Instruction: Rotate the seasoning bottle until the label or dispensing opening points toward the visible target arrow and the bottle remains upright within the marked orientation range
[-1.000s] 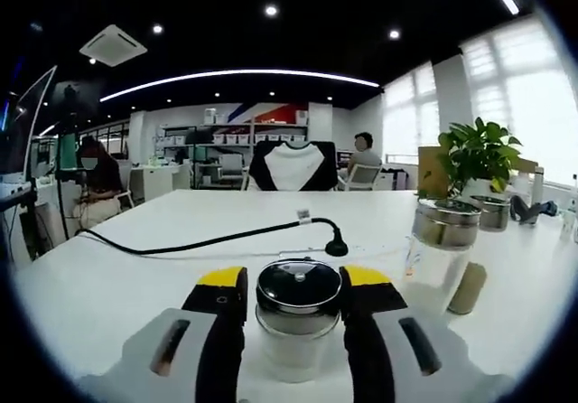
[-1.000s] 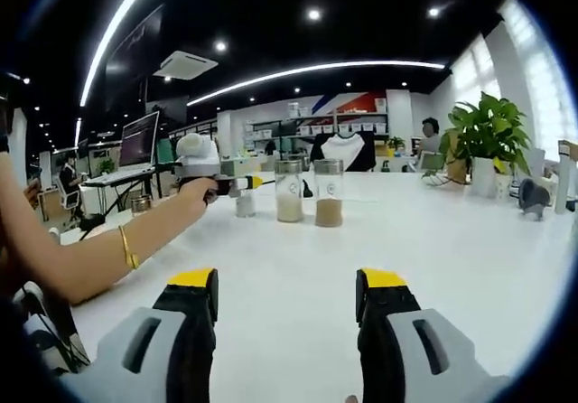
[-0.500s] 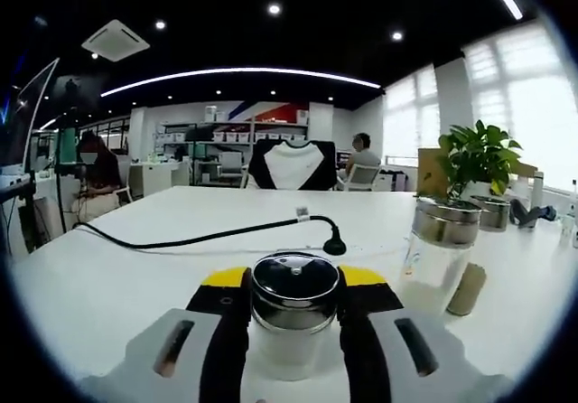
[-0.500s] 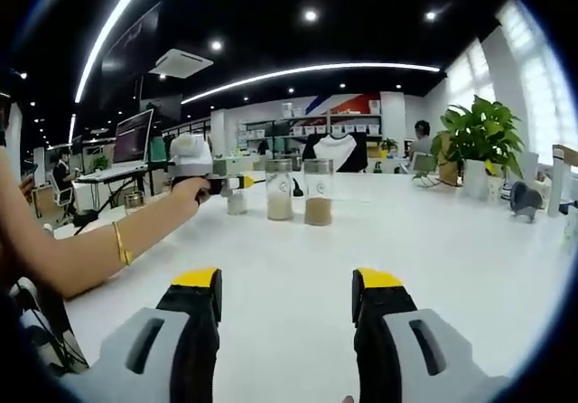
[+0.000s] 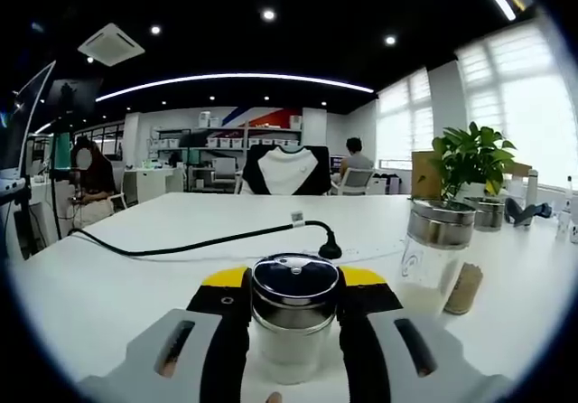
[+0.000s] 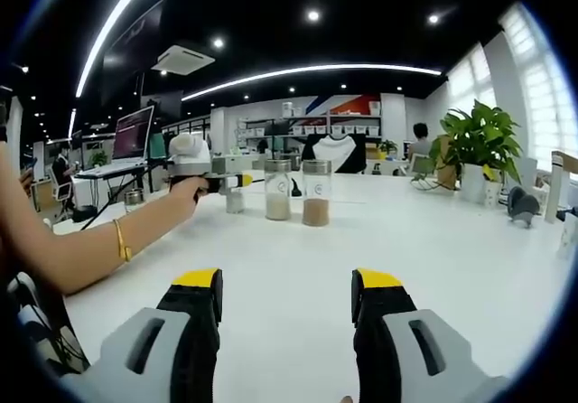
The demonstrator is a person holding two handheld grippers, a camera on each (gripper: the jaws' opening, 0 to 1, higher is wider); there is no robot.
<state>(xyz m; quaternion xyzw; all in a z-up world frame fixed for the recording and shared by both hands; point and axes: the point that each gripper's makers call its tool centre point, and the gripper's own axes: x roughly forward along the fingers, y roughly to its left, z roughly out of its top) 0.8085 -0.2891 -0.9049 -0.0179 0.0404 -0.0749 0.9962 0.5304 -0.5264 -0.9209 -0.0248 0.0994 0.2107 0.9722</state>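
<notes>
On the white worktop (image 5: 108,285), seen in the left gripper view: a black cable (image 5: 208,240) running from far left to a small black plug end near the middle. Between the yellow-tipped jaws of the left tool (image 5: 294,287), a clear glass seasoning bottle with a shiny metal lid (image 5: 294,299), upright and clamped from both sides. Grip unchanged from half a second ago; bottle and jaws in the same place, background shifted only slightly. To the right, a second clear jar with a metal lid (image 5: 432,254), upright, and just beside it a small tan cylinder (image 5: 465,288), leaning. Farther right, a leafy green plant in a metal pot (image 5: 474,173).

From the right gripper view, left to right: a forearm with a gold bracelet (image 6: 90,249), reaching across, the hand around the grey body of the left tool (image 6: 237,182), its yellow tips at a small jar with a metal lid (image 6: 235,201). Next, two upright glass jars, one with pale powder (image 6: 277,190), one with brown powder (image 6: 316,192), near each other but apart. Far right, the plant (image 6: 479,145). At the bottom, the right tool (image 6: 284,295), jaws spread wide with bare worktop between, nothing grasped, as before.
</notes>
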